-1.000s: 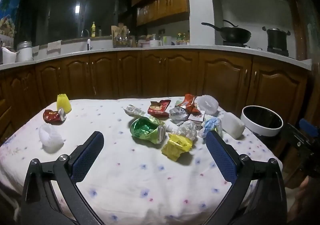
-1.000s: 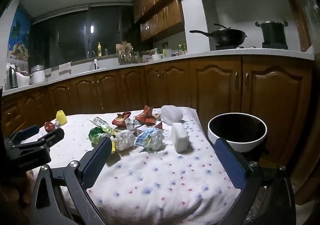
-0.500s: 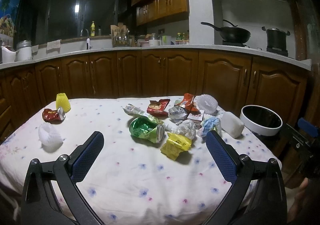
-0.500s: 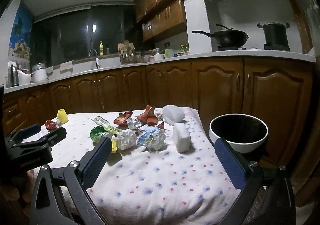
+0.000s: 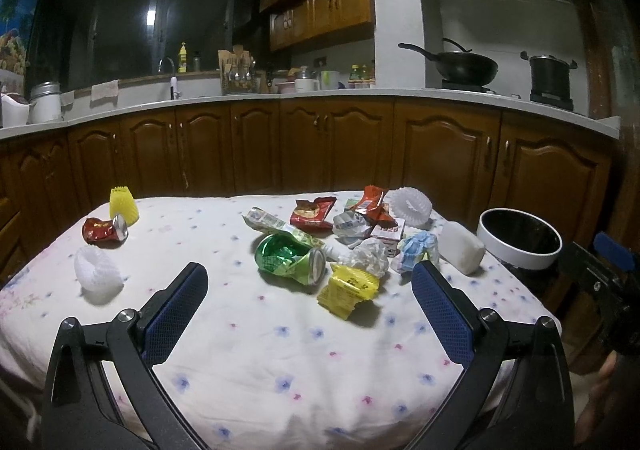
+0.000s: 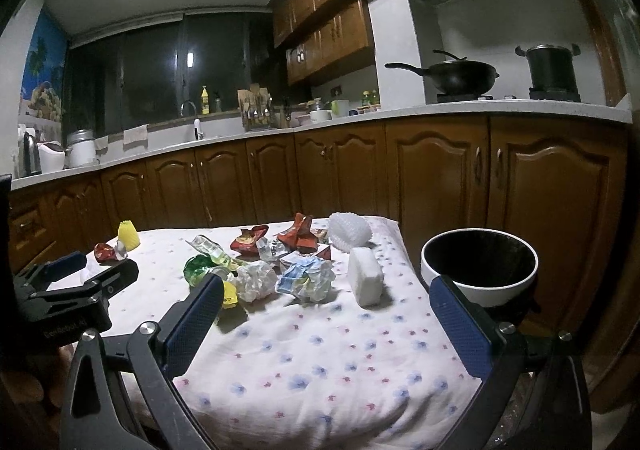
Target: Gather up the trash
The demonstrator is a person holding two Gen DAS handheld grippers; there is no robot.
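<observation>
Both the left tongs and right tongs hung released and empty above the tabletop, trash heaped near the bin

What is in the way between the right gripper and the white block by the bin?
Nothing visible. The right gripper is open and empty, and only bare flowered tablecloth lies between it and the white block. The crumpled blue-and-white wrapper sits off to the block's left, and the bin to its right.
</observation>
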